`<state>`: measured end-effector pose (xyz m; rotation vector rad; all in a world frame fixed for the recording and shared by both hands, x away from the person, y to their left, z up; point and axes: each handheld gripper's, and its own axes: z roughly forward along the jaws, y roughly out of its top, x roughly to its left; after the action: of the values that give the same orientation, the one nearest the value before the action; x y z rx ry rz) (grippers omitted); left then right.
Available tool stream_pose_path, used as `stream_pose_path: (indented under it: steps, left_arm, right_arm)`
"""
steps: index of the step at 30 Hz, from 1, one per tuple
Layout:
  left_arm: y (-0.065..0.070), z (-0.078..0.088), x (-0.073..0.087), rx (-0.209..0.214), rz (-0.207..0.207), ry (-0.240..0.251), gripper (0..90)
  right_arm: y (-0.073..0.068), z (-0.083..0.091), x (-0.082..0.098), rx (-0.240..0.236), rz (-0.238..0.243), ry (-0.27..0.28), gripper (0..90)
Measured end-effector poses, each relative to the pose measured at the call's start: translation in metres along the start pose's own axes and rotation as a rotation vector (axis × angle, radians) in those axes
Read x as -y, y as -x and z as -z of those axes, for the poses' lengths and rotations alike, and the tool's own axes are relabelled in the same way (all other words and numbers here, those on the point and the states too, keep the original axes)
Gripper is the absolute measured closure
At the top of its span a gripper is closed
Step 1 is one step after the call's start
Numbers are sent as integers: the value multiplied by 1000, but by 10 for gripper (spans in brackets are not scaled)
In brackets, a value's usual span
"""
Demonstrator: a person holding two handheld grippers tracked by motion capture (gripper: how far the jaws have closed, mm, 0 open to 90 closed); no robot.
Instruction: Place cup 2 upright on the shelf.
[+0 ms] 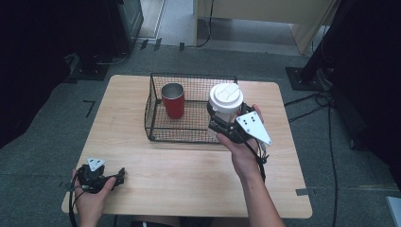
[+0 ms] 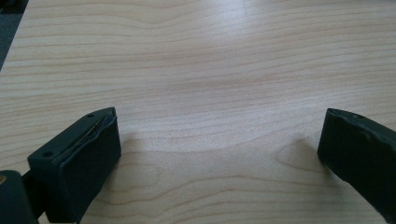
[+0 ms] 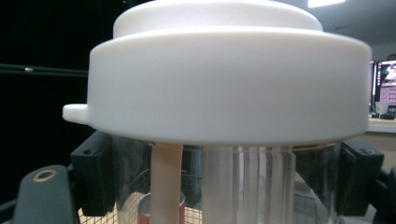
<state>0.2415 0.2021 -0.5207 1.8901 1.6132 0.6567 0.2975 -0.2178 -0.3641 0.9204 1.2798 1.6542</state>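
Seemingly to load it beside the red cup (image 1: pixel 173 100), the right gripper (image 1: pixel 222 118) holds a white-lidded clear cup (image 1: pixel 226 100) upright over the wire basket (image 1: pixel 156 124), fingers clamped below its lid, while the left gripper (image 1: pixel 118 176) rests open on the table (image 1: pixel 189 175).

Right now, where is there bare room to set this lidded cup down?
Bare basket floor lies right of the red cup; its left side is crowded. Open wood spans the table between the left gripper and the right forearm.
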Motion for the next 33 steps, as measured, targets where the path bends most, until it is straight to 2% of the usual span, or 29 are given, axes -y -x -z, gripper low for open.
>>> stream_pose_path:
  steps: [2,9,17,22,27,31,33]
  left_arm:
    - [0,0,0,0,0,0,1]
    - [0,0,0,0,0,0,1]
    - [0,0,0,0,-2,-2,1]
    - [0,0,0,0,-1,-1,1]
    - [0,0,0,0,-2,-1,1]
    - [0,0,0,0,-2,-1,1]
    - [0,0,0,0,-2,-2,1]
  right_arm:
    - [1,-7,1,-1,-9,-7,160]
    - [8,-34,6,17,5,-37,160]
    - [17,-64,19,32,1,-83,160]
    - [20,-82,30,18,-16,-114,160]
    - [25,-98,41,41,-25,-140,160]
    - [31,-109,55,51,-46,-163,160]
    - [33,-113,63,53,-42,-185,161]
